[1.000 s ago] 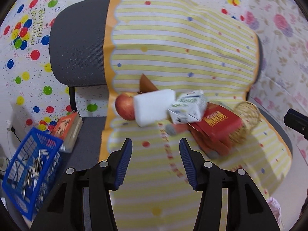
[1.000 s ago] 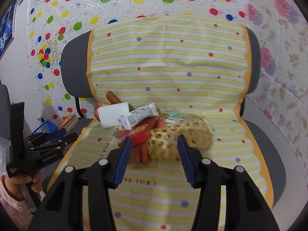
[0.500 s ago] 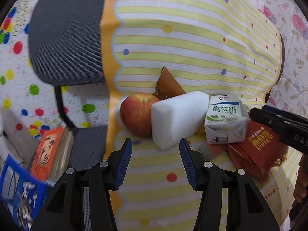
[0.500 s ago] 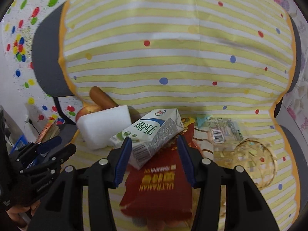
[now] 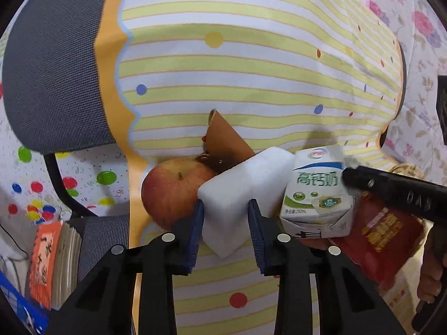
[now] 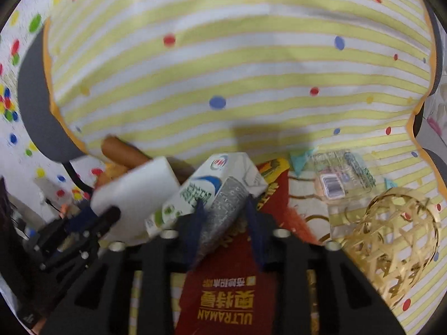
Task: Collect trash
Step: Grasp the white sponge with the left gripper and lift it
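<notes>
On the striped chair cover, an apple is seen leftmost, touched by a white foam block. The block is bracketed by the left gripper, pads pressed against both its sides. Next right, the milk carton is clamped between the narrowed fingers of the right gripper, above a red Ultraman packet. A woven bamboo ball lies rightmost.

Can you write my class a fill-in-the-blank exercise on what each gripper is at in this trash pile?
1. The left gripper has its jaws around the white ____ block.
2. The right gripper has its jaws around the ____ carton.
3. Beside the block, on its left in the left wrist view, sits a red ____.
4. Under the carton lies a ____ packet printed ULTRAMAN.

Missing words: foam; milk; apple; red
</notes>
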The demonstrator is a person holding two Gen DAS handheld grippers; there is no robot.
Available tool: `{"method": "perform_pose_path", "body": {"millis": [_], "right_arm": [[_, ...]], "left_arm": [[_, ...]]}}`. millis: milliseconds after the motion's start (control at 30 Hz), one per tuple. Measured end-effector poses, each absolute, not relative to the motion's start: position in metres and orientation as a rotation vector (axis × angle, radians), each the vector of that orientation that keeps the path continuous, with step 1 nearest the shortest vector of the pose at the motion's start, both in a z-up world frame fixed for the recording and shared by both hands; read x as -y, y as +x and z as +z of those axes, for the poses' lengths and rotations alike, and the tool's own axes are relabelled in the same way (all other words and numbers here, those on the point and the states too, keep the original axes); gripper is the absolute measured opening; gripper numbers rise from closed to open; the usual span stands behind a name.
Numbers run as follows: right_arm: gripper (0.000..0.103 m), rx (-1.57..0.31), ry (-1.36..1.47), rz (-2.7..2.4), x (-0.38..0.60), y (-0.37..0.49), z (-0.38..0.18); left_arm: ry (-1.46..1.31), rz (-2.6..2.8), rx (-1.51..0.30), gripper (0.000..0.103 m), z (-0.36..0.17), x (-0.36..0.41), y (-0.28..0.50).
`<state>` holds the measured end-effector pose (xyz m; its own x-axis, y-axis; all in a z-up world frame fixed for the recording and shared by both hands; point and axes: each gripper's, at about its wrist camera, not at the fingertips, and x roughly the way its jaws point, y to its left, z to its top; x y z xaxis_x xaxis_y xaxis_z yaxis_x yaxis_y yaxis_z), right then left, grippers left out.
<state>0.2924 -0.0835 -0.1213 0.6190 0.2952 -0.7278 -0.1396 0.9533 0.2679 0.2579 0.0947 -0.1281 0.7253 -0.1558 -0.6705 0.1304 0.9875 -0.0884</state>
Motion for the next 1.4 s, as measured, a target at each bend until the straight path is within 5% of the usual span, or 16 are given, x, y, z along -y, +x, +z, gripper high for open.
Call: {"method": "perform_pose_path", "body": {"millis": [300,400,533,767,833,933,1000,1267,1400], "right_arm": [[0.002,-0.8,0.058,0.344,0.077,0.26,-0.089],[0.002,-0.794,0.03,0.32,0.082,0.25,-0.088],[0.002,-0.802,0.044,0.302,0.093,0.241,-0.088],[0.002,-0.798,0.056,0.289,0.101,0.23,-0.089],[0.004,-0.801,0.049,0.29,0.101,0.229,-0.09],[0.023,-0.799,0.035,0.293,0.1,0.229,-0.091],[0.031,-0.791,0.019,0.295,0.096,0.229,-0.092],[0.035,-0.796,0.003,0.316,0.086,0.236,-0.097],[0.036,-0.801,-0.011,0.313,0.084,0.237,-0.099]], "left_arm": [[-0.102,-0.096,-0.801,0.029,-0.122,-0.096,0.2],[-0.126,-0.142,-0.813,0.033,-0.123,-0.093,0.18],[-0.078,-0.193,-0.782,0.06,-0.123,-0.089,0.172],[-0.057,-0.178,-0.782,0.06,-0.132,-0.096,0.2],[-0.065,-0.153,-0.787,0.06,-0.133,-0.102,0.206],[-0.093,-0.133,-0.786,0.074,-0.134,-0.113,0.209],[-0.103,-0.135,-0.798,0.074,-0.138,-0.117,0.213],[-0.14,-0.158,-0.839,0.074,-0.148,-0.12,0.243],[-0.158,-0.194,-0.871,0.062,-0.152,-0.115,0.254]]}}
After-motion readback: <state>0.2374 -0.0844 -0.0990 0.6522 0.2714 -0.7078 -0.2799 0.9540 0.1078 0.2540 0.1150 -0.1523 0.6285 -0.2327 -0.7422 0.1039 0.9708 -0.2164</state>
